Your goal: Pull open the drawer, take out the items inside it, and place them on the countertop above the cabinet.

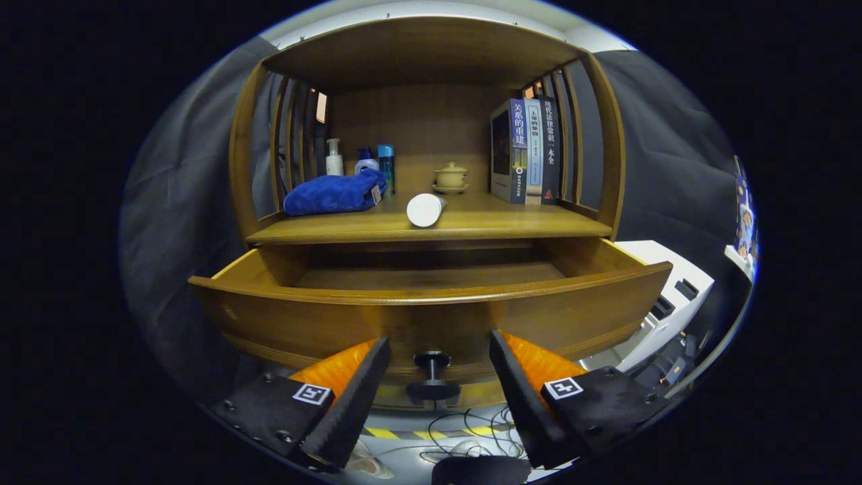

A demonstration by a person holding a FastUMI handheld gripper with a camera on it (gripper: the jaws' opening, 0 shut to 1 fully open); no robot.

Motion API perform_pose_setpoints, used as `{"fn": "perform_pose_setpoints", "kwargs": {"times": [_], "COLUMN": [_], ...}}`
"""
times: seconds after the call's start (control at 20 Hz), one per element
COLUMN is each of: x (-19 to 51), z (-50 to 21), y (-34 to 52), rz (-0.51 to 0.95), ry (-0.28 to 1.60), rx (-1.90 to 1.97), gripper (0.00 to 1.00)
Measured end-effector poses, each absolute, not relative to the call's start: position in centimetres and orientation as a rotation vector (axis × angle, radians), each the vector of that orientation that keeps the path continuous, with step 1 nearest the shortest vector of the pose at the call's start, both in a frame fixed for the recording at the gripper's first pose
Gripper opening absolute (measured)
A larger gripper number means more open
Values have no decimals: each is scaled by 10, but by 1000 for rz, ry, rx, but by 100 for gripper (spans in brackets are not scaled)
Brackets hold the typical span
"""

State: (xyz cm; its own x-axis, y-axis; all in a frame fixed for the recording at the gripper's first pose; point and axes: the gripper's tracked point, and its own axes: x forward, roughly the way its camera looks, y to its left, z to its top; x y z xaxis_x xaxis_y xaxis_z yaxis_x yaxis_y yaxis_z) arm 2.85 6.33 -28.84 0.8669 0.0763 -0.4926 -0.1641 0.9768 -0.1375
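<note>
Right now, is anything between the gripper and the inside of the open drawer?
Yes: the drawer front panel and its knob. The gripper is open and sits low, fingers either side of the knob without touching it, so it must rise over the front edge. No items show on the drawer floor visible from here.

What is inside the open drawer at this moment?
The drawer is pulled open; its visible rear floor is bare wood, with no items showing. The front panel hides the near part of the floor. The claw is open, fingers either side of the knob.
</note>
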Motion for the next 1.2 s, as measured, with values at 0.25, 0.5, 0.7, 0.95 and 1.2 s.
{"fn": "perform_pose_setpoints", "kwargs": {"times": [0.25,0.5,0.7,0.95,1.2], "x": [49,69,89,115,132], "z": [-290,-294,-297,-300,-302], "y": [67,72,76,80,84], "rz": [127,122,118,118,117], "ry": [483,477,469,466,465], "rx": [-210,-208,-210,-211,-212], "gripper": [100,100,100,100,99]}}
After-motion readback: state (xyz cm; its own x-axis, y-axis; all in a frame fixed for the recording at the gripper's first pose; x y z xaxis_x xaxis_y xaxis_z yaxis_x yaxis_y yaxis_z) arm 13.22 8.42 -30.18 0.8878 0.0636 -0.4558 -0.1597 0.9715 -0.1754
